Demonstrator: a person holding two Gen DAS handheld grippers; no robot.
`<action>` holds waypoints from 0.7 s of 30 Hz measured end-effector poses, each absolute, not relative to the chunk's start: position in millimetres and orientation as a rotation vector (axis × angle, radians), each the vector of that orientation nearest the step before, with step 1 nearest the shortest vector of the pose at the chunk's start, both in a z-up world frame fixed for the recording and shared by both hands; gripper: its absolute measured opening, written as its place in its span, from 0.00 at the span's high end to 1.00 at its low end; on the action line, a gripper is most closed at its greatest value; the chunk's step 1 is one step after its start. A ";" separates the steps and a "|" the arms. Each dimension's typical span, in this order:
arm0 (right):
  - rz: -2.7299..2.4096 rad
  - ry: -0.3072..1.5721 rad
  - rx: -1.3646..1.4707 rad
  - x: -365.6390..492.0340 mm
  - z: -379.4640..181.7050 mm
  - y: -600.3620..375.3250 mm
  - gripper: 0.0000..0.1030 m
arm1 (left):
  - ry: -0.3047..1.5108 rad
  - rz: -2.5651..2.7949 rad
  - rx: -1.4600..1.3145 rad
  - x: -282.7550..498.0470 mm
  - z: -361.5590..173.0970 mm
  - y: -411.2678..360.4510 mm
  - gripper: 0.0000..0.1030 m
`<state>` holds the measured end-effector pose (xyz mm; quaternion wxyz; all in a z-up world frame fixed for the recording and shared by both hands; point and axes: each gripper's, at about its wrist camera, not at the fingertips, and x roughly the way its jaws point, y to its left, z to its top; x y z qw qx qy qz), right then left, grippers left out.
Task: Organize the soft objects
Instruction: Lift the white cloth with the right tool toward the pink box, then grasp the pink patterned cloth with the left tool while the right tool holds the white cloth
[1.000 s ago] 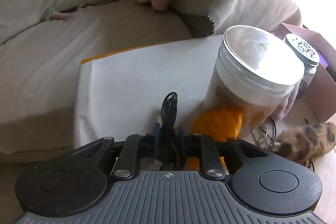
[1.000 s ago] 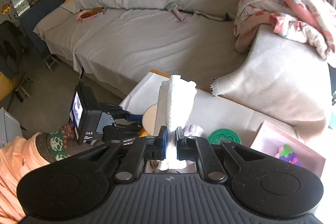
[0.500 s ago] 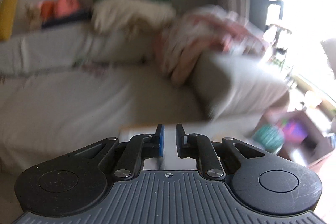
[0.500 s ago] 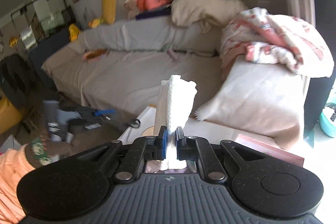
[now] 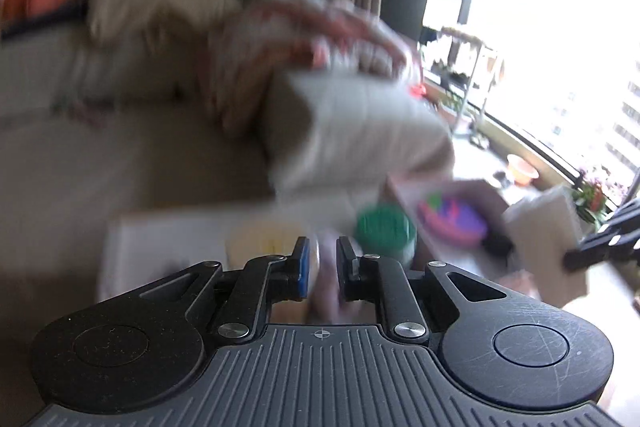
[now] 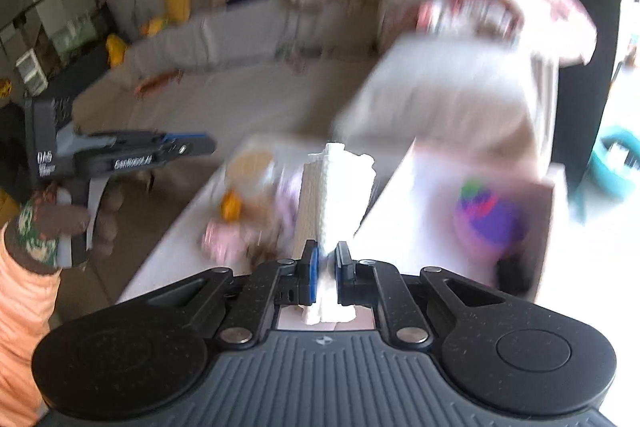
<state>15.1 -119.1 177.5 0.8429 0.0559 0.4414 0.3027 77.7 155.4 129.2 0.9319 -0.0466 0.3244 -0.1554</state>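
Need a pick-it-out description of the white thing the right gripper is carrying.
Start at the open cardboard box with a purple toy inside, at the right end of the low white table. Just left of it, the right gripper is shut on a folded white cloth standing upright between its pads. It is the only bright white, waffle-textured piece, raised above the small clutter.

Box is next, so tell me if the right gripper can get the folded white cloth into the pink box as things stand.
Probably yes. The right gripper is shut on the white cloth, and the pink box lies open just right of it with nothing between, though the view is blurred.
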 end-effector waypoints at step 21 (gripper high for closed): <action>0.544 0.870 -0.008 -28.4 92.9 -79.0 0.25 | 0.836 -0.324 -0.377 69.4 6.1 237.7 0.77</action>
